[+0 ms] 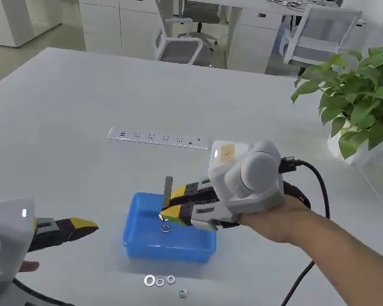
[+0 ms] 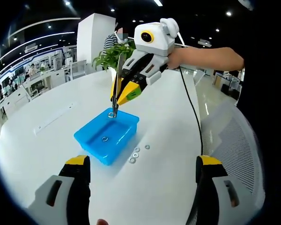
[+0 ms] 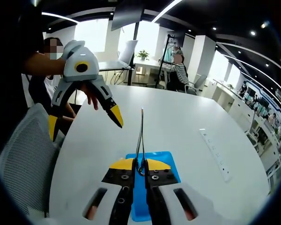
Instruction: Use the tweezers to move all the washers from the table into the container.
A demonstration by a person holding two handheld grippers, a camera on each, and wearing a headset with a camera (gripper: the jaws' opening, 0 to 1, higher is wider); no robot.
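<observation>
My right gripper (image 1: 173, 214) is shut on slim metal tweezers (image 1: 168, 191) and hovers over the blue container (image 1: 140, 245). In the left gripper view the tweezers (image 2: 117, 79) point down with a small washer (image 2: 112, 114) at their tip, just above the container's far rim (image 2: 126, 115). Another washer (image 2: 105, 138) lies inside. Several washers (image 1: 159, 281) sit on the table in front of the container. My left gripper (image 1: 83, 226) is open at the lower left, off the container, its jaws wide apart (image 2: 143, 161). The right gripper view shows the tweezers (image 3: 141, 136) between the closed jaws (image 3: 140, 165).
A white power strip (image 1: 158, 138) lies behind the container. A potted plant (image 1: 360, 95) stands at the right edge of the table. The right gripper's black cable (image 1: 320, 191) trails over the arm. Office chairs (image 1: 182, 38) stand beyond the far edge.
</observation>
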